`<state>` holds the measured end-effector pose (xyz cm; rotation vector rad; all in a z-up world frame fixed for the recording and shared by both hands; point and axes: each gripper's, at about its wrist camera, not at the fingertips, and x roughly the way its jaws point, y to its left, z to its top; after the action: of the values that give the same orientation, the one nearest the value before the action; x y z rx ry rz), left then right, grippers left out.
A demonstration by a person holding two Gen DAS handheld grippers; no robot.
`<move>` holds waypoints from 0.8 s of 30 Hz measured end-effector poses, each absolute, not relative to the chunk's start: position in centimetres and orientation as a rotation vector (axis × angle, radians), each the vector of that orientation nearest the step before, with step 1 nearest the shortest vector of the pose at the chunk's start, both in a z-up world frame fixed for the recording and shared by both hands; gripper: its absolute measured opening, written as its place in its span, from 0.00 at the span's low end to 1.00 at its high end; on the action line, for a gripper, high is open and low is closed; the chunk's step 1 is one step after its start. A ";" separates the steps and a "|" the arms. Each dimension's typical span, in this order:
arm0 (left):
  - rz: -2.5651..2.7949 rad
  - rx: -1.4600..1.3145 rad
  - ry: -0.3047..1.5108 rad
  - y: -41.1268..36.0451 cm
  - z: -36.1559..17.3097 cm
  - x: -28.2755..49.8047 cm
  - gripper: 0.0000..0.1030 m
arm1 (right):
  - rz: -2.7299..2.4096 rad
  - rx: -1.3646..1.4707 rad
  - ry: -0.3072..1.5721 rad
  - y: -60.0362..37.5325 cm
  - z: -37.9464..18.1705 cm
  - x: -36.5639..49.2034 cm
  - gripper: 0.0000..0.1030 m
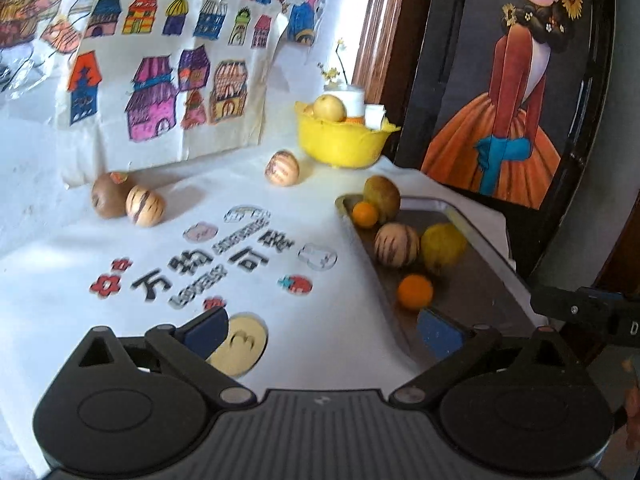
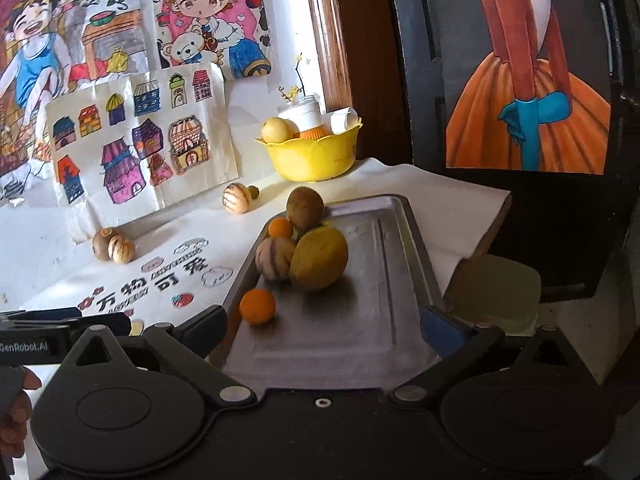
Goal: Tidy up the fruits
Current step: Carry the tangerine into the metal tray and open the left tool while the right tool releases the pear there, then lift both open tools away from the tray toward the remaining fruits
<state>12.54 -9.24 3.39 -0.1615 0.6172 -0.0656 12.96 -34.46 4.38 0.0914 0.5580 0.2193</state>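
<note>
A metal tray (image 2: 380, 248) holds a brown kiwi (image 2: 305, 208), a large yellow fruit (image 2: 319, 258), a striped melon-like fruit (image 2: 274, 258) and two oranges (image 2: 257, 306). My right gripper (image 2: 324, 326) hangs open over the tray's near end with nothing between its fingers. My left gripper (image 1: 322, 332) is open too, empty, over the white cloth beside the tray (image 1: 472, 216). Loose on the cloth lie a brown kiwi (image 1: 105, 200) touching a striped fruit (image 1: 145, 206), and another striped fruit (image 1: 282, 168) near the yellow bowl (image 1: 340, 144).
The yellow bowl holds a pale round fruit (image 1: 329, 107) and a white jar. Children's drawings (image 1: 168, 80) lean against the back wall. A dark framed picture (image 1: 512, 92) stands right of the tray. The cloth (image 1: 280, 340) carries printed stickers.
</note>
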 end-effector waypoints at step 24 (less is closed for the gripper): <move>0.144 -0.227 0.679 2.7 2.0 5.3 1.00 | 0.382 0.000 0.592 -22.4 4.7 4.9 0.99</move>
<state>5.29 2.67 2.00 -0.2266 0.6792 0.1442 4.91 -22.40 4.68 0.0004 0.5919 0.3821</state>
